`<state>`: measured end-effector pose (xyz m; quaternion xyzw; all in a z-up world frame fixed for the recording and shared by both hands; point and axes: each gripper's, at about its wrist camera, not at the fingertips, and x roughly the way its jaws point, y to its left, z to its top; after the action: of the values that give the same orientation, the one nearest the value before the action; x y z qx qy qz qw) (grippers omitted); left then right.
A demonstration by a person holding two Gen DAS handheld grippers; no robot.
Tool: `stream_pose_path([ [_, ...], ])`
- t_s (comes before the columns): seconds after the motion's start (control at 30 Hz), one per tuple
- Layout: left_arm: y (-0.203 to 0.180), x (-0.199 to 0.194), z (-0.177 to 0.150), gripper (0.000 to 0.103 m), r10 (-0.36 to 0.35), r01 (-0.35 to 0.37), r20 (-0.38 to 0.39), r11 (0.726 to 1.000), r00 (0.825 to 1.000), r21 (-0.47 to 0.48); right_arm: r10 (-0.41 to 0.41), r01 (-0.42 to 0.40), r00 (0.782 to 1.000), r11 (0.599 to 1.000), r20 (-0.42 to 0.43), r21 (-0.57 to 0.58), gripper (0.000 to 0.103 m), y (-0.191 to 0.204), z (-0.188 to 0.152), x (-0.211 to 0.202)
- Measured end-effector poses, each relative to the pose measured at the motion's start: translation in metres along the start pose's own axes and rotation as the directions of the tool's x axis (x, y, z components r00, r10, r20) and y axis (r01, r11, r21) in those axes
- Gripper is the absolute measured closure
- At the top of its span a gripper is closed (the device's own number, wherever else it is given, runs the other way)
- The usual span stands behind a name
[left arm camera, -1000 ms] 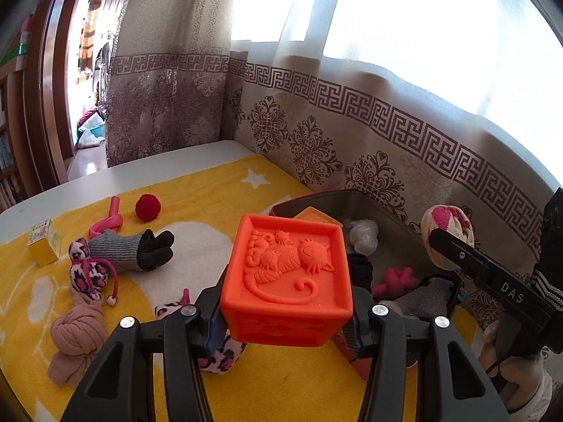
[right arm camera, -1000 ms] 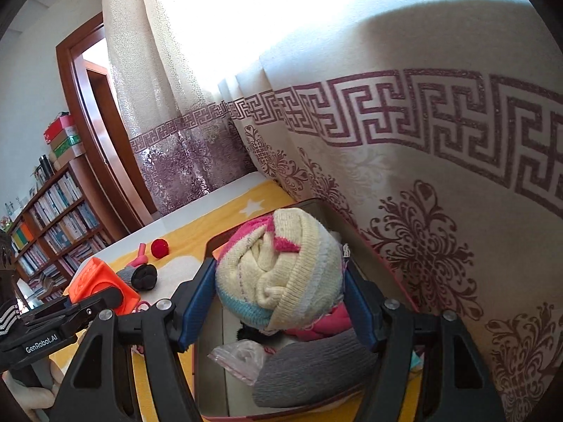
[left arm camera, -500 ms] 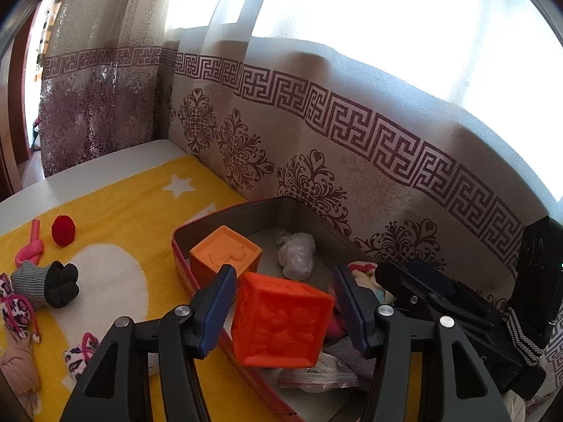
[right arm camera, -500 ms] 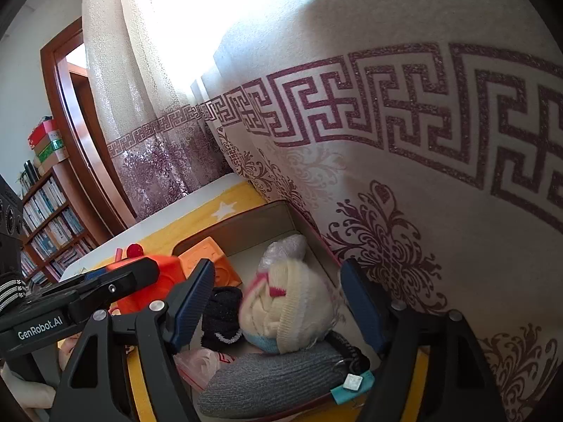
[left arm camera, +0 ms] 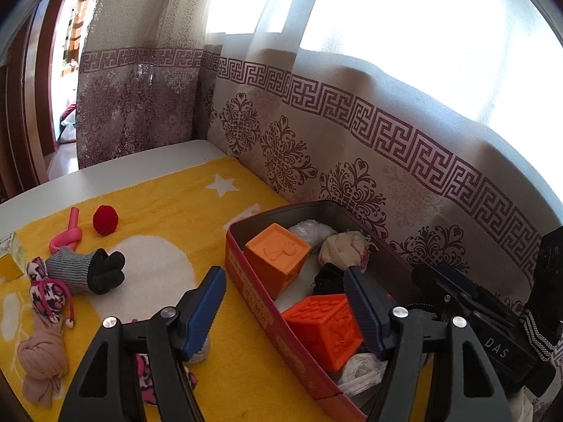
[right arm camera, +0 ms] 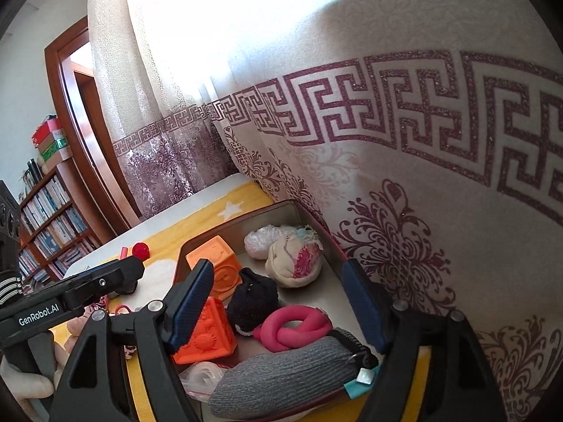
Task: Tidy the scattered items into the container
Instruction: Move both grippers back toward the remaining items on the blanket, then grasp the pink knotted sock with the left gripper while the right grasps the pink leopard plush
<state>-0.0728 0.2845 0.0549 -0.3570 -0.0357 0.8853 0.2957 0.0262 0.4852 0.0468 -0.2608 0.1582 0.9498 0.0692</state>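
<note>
While opening, left claw (left arm camera: 285,302) apart above red cube (left arm camera: 325,327) in tin (left arm camera: 253,292); right claw (right arm camera: 278,302) apart, empty.

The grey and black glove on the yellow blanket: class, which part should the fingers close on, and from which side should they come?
Grip the grey ribbed cuff of the glove, coming from above with the fingers across its narrow width. It lies flat on the yellow blanket, and the cuff looks a firmer, more even band than the bunched black fingertips. The pink knotted tube crowds its far end.
</note>
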Motion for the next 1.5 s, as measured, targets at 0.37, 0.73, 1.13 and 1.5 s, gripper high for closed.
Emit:
stream_pose_path([
  [0.37, 0.063, -0.039, -0.017, 0.026, 0.111, -0.108, 0.027, 0.988, 0.993, -0.112, 0.093, -0.094, 0.996, 0.993, -0.017, -0.067, 0.024, 0.042, -0.012, -0.002],
  [0.73, 0.123, -0.079, -0.038, 0.026, 0.197, -0.186, 0.043, 0.964, 0.979, -0.188, 0.185, -0.198, 0.979, 0.961, -0.080, -0.194, 0.024, 0.112, -0.035, 0.001],
  [1.13, 0.192, -0.111, -0.063, 0.026, 0.308, -0.286, 0.037, 0.916, 0.951, -0.280, 0.240, -0.303, 0.942, 0.910, -0.235, -0.283, 0.024, 0.178, -0.069, 0.032],
  [1.5, 0.212, -0.085, -0.079, 0.026, 0.303, -0.302, -0.038, 0.911, 0.952, -0.282, 0.194, -0.296, 0.926, 0.905, -0.323, -0.305, 0.024, 0.196, -0.085, 0.060],
])
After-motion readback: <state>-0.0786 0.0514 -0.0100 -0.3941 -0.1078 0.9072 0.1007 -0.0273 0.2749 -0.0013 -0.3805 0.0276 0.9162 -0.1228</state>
